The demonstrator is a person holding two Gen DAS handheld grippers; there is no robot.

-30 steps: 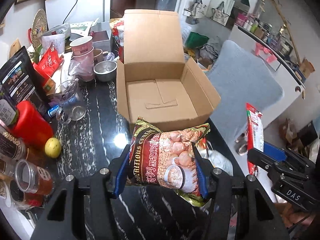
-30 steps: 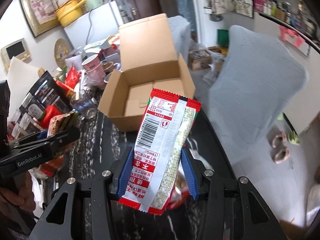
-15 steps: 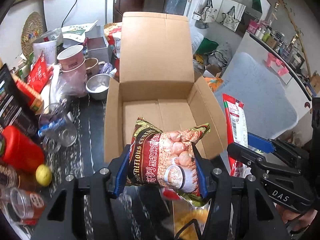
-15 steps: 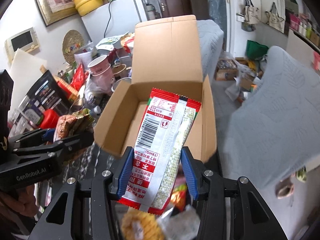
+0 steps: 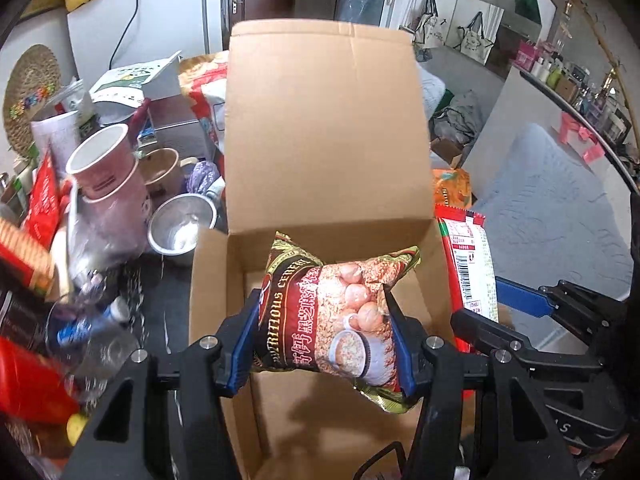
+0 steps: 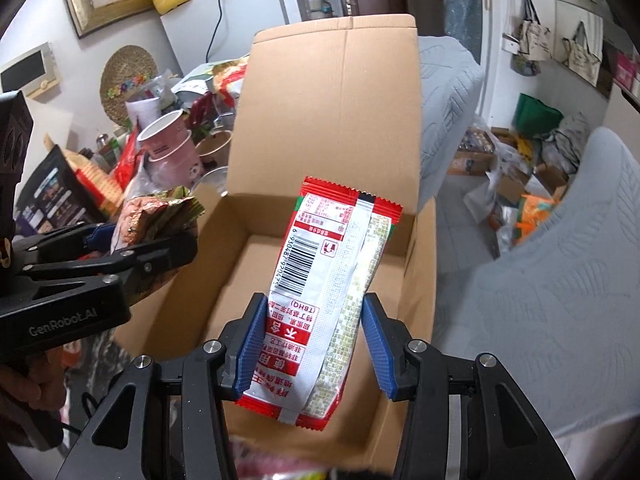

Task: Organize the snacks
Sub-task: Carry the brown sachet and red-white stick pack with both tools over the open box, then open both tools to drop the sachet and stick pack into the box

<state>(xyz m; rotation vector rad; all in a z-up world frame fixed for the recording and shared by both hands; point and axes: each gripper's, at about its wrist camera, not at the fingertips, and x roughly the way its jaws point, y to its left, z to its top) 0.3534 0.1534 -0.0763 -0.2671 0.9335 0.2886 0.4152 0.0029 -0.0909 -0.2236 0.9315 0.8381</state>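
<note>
An open cardboard box stands on the dark table with its lid flap upright; it also shows in the right wrist view. My left gripper is shut on a brown cereal snack bag and holds it over the box's open inside. My right gripper is shut on a red and white snack packet, also over the box opening. The packet shows at the box's right wall in the left wrist view. The cereal bag shows at the box's left wall in the right wrist view.
Left of the box stand stacked pink cups, a steel bowl, a red bottle and several snack packs. A grey chair is to the right. A white fridge stands behind.
Both grippers have moved forward with their snacks, from the box's near side to over its open inside. The box now fills more of both views.
</note>
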